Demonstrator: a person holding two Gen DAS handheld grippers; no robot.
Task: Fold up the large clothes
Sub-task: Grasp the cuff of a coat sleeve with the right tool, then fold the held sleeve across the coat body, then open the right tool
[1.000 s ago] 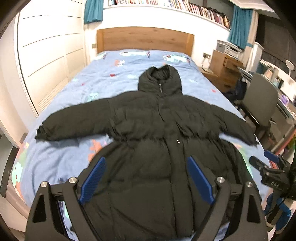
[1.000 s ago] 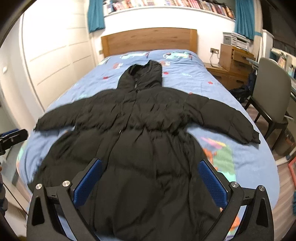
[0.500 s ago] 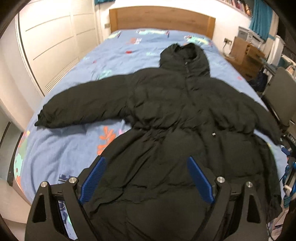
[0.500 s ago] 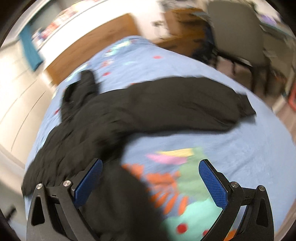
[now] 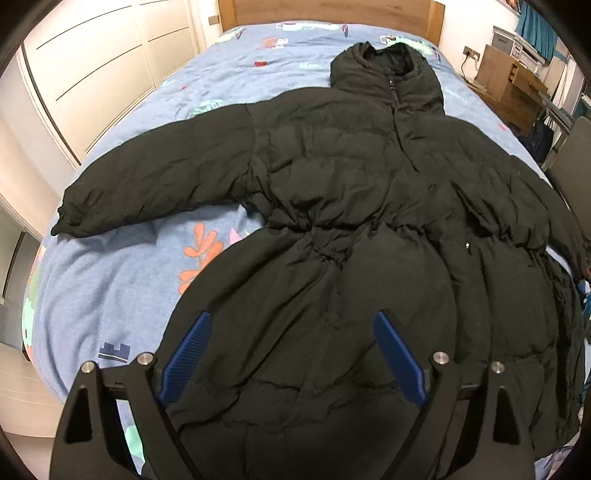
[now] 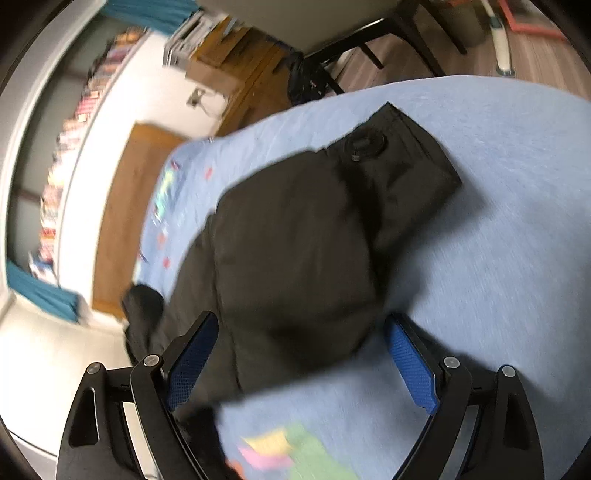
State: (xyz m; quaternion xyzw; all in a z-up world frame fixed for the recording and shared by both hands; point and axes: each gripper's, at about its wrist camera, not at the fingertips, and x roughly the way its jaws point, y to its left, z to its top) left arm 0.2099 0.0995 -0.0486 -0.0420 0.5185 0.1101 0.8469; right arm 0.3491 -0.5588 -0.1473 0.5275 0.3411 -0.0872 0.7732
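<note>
Both tongs, left point(image 5: 291, 354) and right point(image 6: 301, 356), gape empty above the coat point(image 5: 354, 229).

Matt, puffy quilted black coat point(image 5: 351, 229) on soft blue cotton bedsheet point(image 5: 110, 266), wooden headboard point(image 5: 325, 11)

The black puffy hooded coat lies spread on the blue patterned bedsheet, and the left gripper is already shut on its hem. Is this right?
Not quite. In the left wrist view the left gripper is open above the black puffy hooded coat, gripping nothing. The coat does lie spread on the blue patterned bedsheet.
</note>
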